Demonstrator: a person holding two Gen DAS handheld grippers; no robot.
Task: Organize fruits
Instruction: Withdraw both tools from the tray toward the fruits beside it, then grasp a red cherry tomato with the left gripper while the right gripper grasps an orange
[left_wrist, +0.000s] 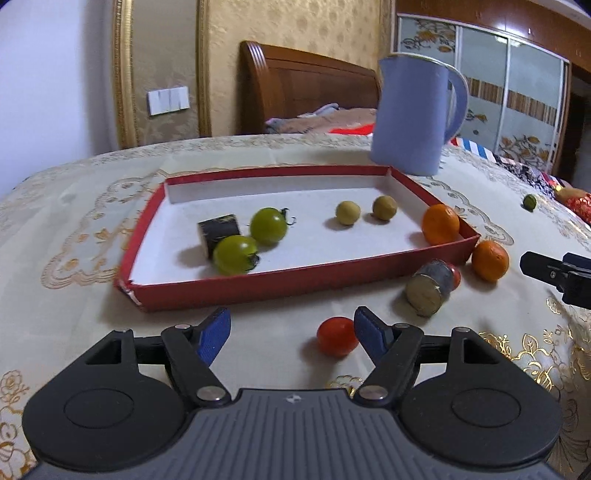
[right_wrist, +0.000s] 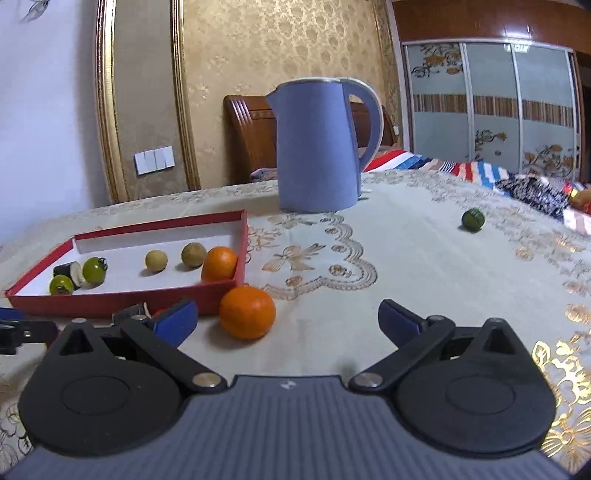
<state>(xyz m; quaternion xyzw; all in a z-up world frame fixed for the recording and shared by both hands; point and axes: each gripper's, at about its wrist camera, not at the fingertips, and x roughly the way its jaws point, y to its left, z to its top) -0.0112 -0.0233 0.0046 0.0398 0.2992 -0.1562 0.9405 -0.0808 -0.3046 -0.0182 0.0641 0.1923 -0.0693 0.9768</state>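
A red tray (left_wrist: 295, 284) with a white floor holds two green tomatoes (left_wrist: 269, 226), a dark cylinder piece (left_wrist: 218, 232), two tan balls (left_wrist: 347, 212) and an orange (left_wrist: 440, 224) in its near right corner. In front of the tray a red tomato (left_wrist: 337, 335) lies on the cloth just inside the right finger of my left gripper (left_wrist: 291, 319), which is open and does not press on it. My right gripper (right_wrist: 288, 314) stands wide open, with a second orange (right_wrist: 247, 312) between its fingers, nearer the left one and untouched. A grey cylinder piece (left_wrist: 430, 288) lies beside the tray.
A tall blue kettle (right_wrist: 317, 147) stands behind the tray (right_wrist: 110, 301). A small green fruit (right_wrist: 472, 219) lies alone far right on the embroidered tablecloth. Another red tomato (left_wrist: 456, 275) peeks out behind the grey cylinder. A bed is beyond the table.
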